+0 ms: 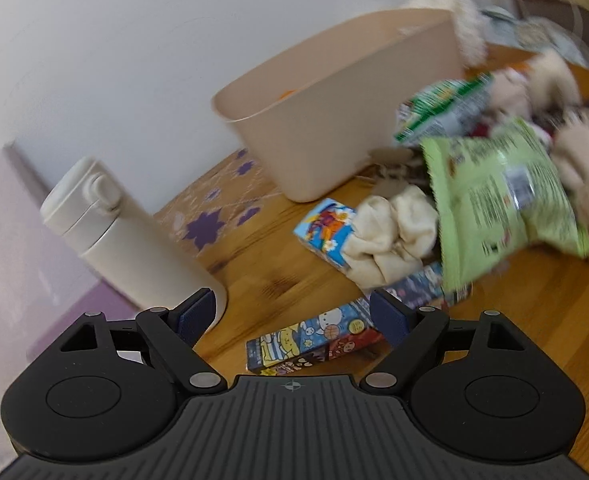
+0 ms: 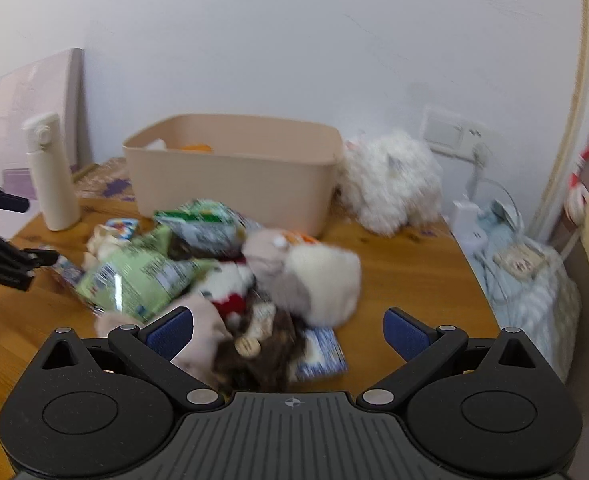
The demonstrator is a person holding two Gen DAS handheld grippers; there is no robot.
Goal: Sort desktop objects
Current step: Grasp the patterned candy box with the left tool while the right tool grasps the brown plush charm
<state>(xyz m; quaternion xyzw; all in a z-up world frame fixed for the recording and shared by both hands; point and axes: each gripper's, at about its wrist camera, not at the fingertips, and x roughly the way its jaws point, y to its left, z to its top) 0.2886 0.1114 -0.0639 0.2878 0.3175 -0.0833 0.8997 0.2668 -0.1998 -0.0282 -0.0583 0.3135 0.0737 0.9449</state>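
A heap of objects lies on the wooden desk point(image 1: 534, 340): a light green snack bag point(image 1: 502, 196), a dark green snack bag point(image 1: 442, 108), a cream cloth bundle point(image 1: 390, 232), cartoon-printed boxes point(image 1: 314, 344) and plush toys point(image 2: 314, 276). A beige bin point(image 1: 346, 100) stands behind the heap, also in the right wrist view point(image 2: 234, 168). My left gripper point(image 1: 294, 312) is open and empty over a cartoon box. My right gripper point(image 2: 288, 332) is open and empty just above the plush toys. The green bag point(image 2: 134, 280) shows there too.
A white flask point(image 1: 126, 236) stands at the desk's left, by a purple panel point(image 1: 10, 240). A fluffy white plush point(image 2: 390, 184) sits right of the bin. A wall socket point(image 2: 450, 132) and cables lie at the right, past the desk edge.
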